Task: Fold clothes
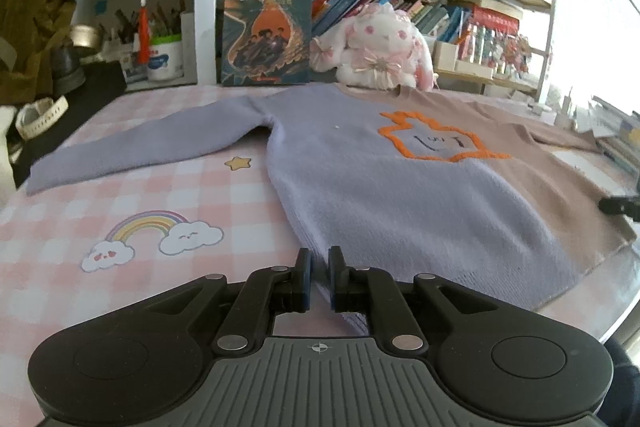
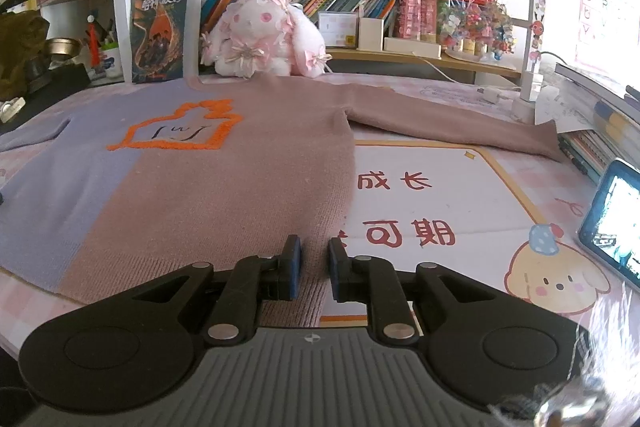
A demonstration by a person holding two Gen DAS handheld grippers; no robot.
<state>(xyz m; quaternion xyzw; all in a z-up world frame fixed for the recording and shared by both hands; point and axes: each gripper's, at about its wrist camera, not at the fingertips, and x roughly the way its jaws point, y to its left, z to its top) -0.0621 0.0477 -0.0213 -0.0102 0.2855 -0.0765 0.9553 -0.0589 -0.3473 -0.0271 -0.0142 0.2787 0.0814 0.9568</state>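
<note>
A two-tone sweater (image 1: 400, 195), lilac on one half and dusty pink on the other with an orange outline patch, lies flat on the table, sleeves spread out; it also shows in the right wrist view (image 2: 224, 179). My left gripper (image 1: 319, 259) sits at the lilac bottom hem corner, jaws slightly apart with the hem edge between them. My right gripper (image 2: 314, 249) sits at the pink bottom hem corner, jaws slightly apart over the fabric edge. Neither grips cloth firmly that I can see.
A pink checked table mat (image 1: 140, 211) covers the table. A plush rabbit (image 2: 260, 35), an upright book (image 1: 266, 31) and bookshelves stand behind. A tablet (image 2: 612, 223) and stacked books (image 2: 600, 131) lie at the right. A bag and watch (image 1: 40, 115) lie at the left.
</note>
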